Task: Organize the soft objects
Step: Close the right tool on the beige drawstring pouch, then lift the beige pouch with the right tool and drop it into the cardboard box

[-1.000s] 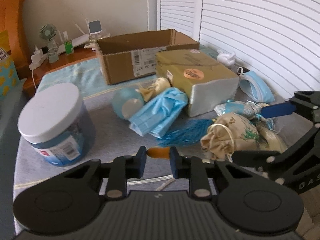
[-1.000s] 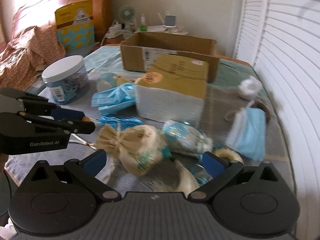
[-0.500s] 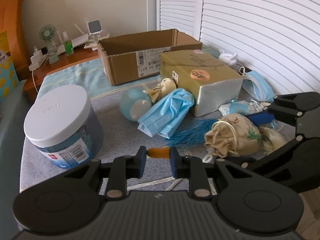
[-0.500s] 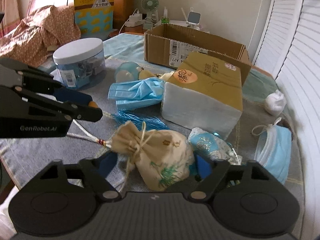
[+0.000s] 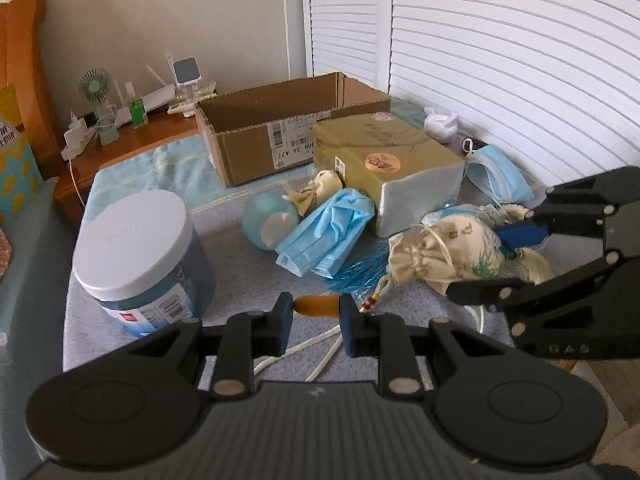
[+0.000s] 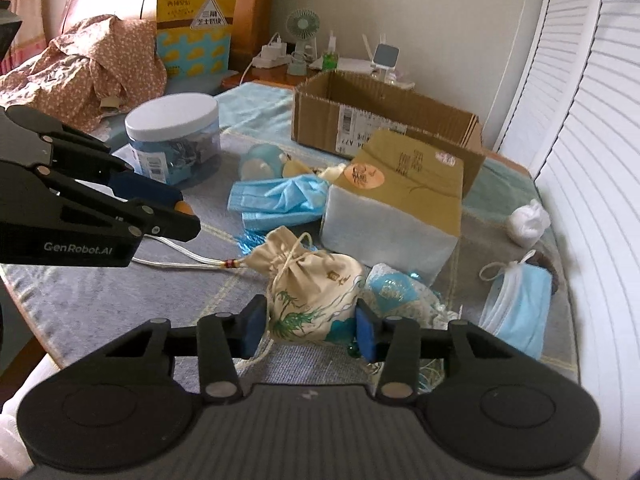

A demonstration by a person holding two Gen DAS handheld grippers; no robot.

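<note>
Drawstring pouch (image 6: 316, 292) on grey cloth near front edge of counter (image 6: 80, 292), hemmed in by gold box (image 6: 396, 204) behind, masks (image 6: 276, 200) alongside; open room to left. Pinched between pads of right hand-held gripper (image 6: 310, 330). Left hand-held gripper (image 5: 314, 312) nipped tight on orange bead (image 5: 316, 306), cord trailing to pouch.

Cloth-covered surface (image 6: 100, 292) carrying a white-lidded jar (image 6: 174, 140), an open cardboard box (image 6: 384, 120), a gold-topped box (image 6: 396, 208), blue face masks (image 6: 280, 200), a beige drawstring pouch (image 6: 312, 292) and a white cord (image 6: 180, 258).
</note>
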